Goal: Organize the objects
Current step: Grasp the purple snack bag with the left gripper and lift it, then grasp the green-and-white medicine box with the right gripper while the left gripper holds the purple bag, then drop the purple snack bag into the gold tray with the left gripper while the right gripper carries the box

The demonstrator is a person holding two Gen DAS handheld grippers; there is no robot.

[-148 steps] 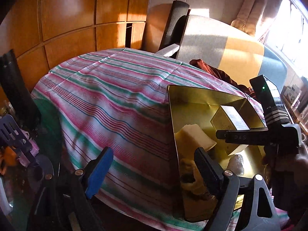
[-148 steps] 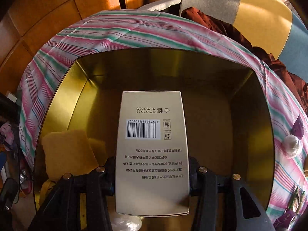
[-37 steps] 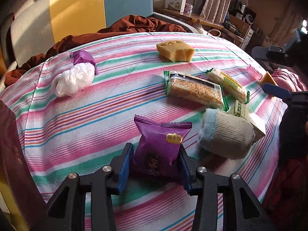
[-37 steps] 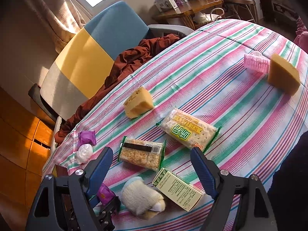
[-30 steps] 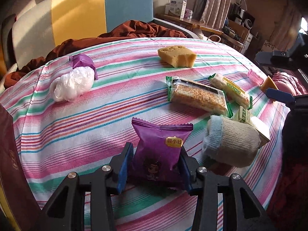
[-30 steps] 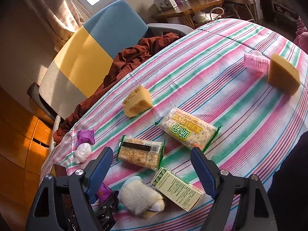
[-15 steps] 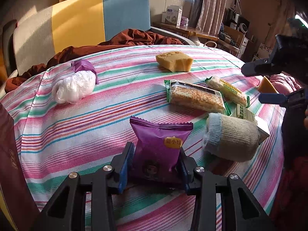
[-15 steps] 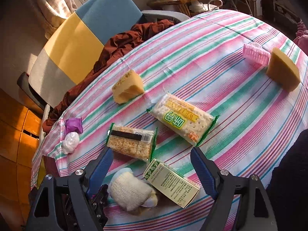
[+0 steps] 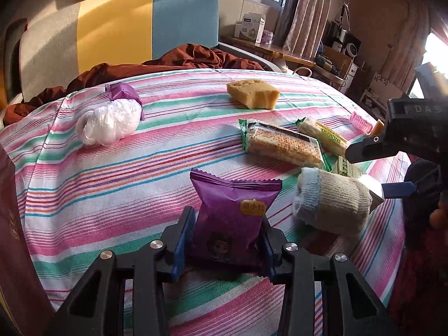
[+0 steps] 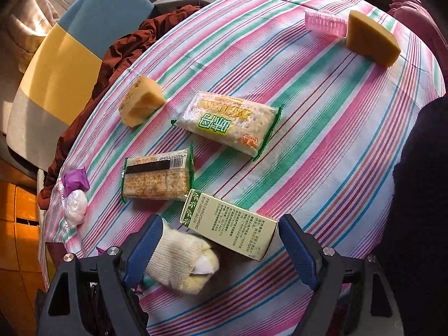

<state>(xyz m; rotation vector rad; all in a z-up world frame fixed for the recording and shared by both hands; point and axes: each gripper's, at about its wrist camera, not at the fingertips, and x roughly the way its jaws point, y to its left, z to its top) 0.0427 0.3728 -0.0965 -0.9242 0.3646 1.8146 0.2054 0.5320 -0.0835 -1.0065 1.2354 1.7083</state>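
My left gripper [image 9: 226, 243] is shut on a purple snack packet [image 9: 231, 218] and holds it upright just above the striped tablecloth [image 9: 112, 173]. My right gripper [image 10: 221, 243] is open above a rolled cream sock [image 10: 182, 263] and a green and cream carton [image 10: 229, 229]; both lie between its fingers. The sock [image 9: 333, 201] and the carton [image 9: 352, 169] also show in the left wrist view, with the right gripper [image 9: 392, 165] over them.
On the cloth lie two cracker packs [image 10: 156, 177] [image 10: 226, 124], a yellow sponge [image 10: 141, 105], another sponge wedge [image 10: 369, 39], a pink comb-like piece [image 10: 324, 23], a white plastic ball [image 9: 109, 124] and a second purple packet [image 9: 121, 92]. A dark red box edge [image 9: 14, 238] stands at the left. A chair with brown cloth [image 9: 182, 56] is behind.
The left gripper has kept its grip on the purple packet and lifted it slightly. The right gripper has come down and closer over the sock and carton, still open.
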